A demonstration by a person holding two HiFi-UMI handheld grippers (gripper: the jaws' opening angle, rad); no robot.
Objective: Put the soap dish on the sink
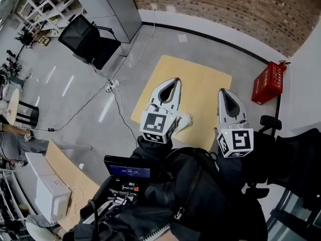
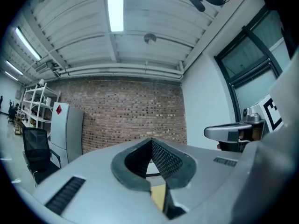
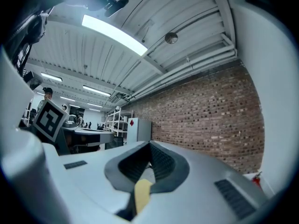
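Brick wall (image 2: 131,111) behind, left gripper (image 1: 175,81) and right gripper (image 1: 222,91) fingers closed, empty

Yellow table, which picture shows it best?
The head view. It looks down on the yellow table and shows most of its top, with the left gripper and right gripper above it. Each gripper view shows only a yellow sliver past its own shut tongs.

I count two grey claws: the left claw (image 1: 173,84) and the right claw (image 1: 224,95). One pale yellow wooden tabletop (image 1: 200,79). Right of that tabletop, one red plastic crate (image 1: 268,82); left of it, one white power strip (image 1: 111,86); beyond its far-left side, one tall grey metal cabinet (image 1: 118,6).
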